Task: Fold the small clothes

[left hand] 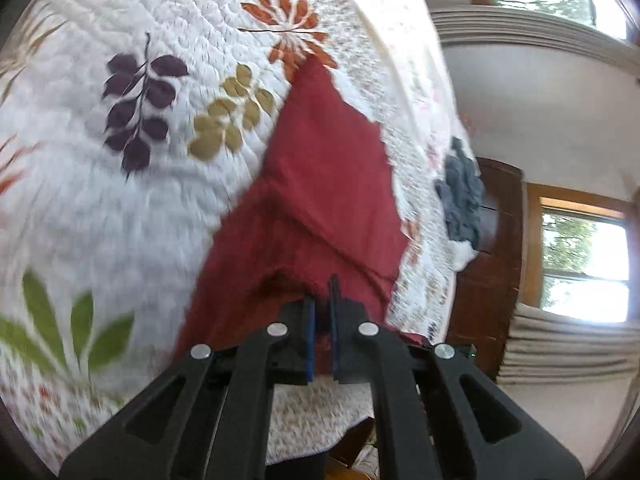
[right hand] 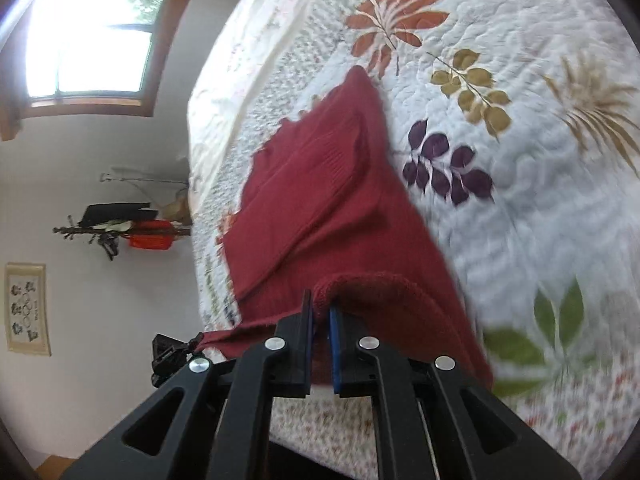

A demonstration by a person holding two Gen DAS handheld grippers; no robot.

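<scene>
Fingers of my left gripper [left hand: 322, 300] and right gripper [right hand: 320, 312] each pinch the near edge of the red knit garment [left hand: 320, 184], lifting it off the leaf-print quilt [left hand: 80, 200] near the bed's edge, presumably to fold it forward.

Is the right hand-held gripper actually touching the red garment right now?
Touching. The right wrist view shows the right hand-held gripper with its fingers closed on the red garment at its rolled edge.

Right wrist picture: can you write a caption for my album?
Right tongs pinch the rolled edge of a dark red knitted garment lying across a white leaf-patterned quilt.
</scene>
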